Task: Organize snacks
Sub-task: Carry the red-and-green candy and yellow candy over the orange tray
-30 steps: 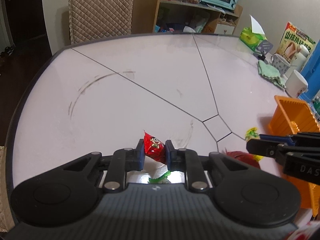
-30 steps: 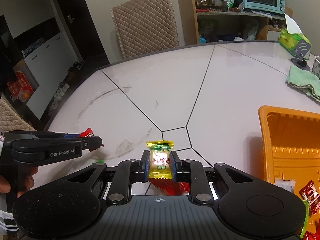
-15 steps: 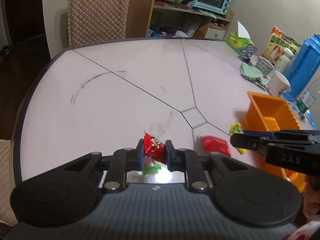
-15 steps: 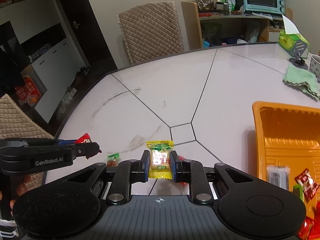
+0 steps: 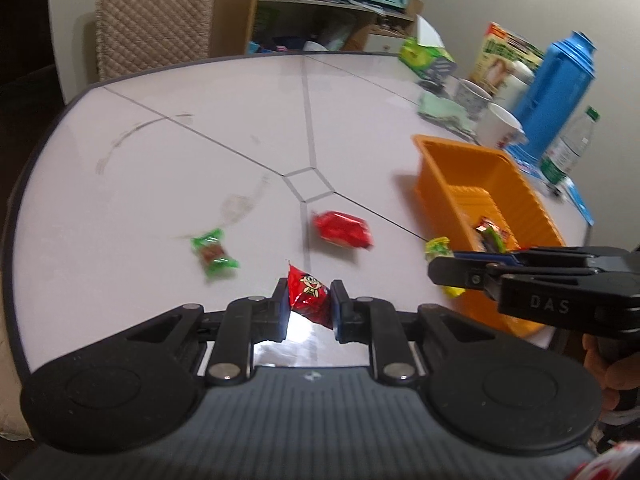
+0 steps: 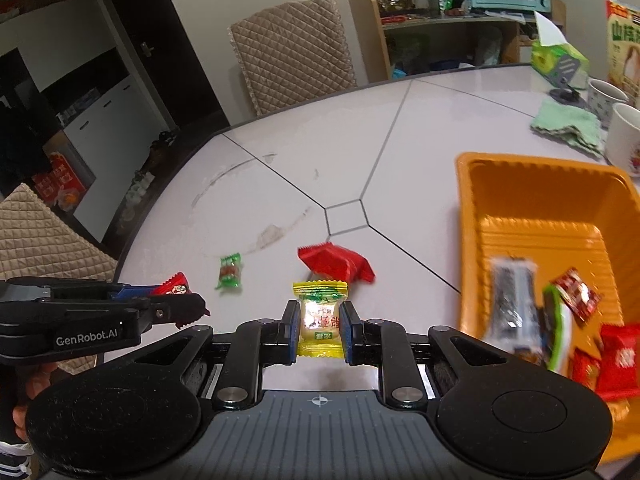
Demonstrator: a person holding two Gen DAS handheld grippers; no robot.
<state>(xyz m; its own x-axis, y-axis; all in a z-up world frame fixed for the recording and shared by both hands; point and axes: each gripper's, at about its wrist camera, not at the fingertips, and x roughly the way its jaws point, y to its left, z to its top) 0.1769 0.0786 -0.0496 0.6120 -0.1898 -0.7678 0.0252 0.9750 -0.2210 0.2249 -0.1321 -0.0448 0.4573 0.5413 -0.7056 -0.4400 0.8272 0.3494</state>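
Observation:
My left gripper (image 5: 308, 304) is shut on a small red snack packet with a cartoon face (image 5: 309, 294), held above the table; both show in the right wrist view, gripper (image 6: 188, 308) and packet (image 6: 175, 285). My right gripper (image 6: 320, 324) is shut on a yellow wrapped candy (image 6: 320, 318), also seen in the left wrist view (image 5: 439, 249). On the table lie a red packet (image 6: 334, 266) and a green candy (image 6: 230, 274). The orange tray (image 6: 520, 196) at the right holds several snacks.
Beyond the tray stand white mugs (image 5: 500, 128), a green cloth (image 6: 568, 128), a blue thermos (image 5: 556, 80), a water bottle (image 5: 568, 148) and a tissue box (image 6: 558, 60). A quilted chair (image 6: 292, 56) stands at the table's far edge.
Both grippers have lifted and swung right toward the orange tray, each keeping its snack. The red packet and green candy now lie in plain sight on the table.

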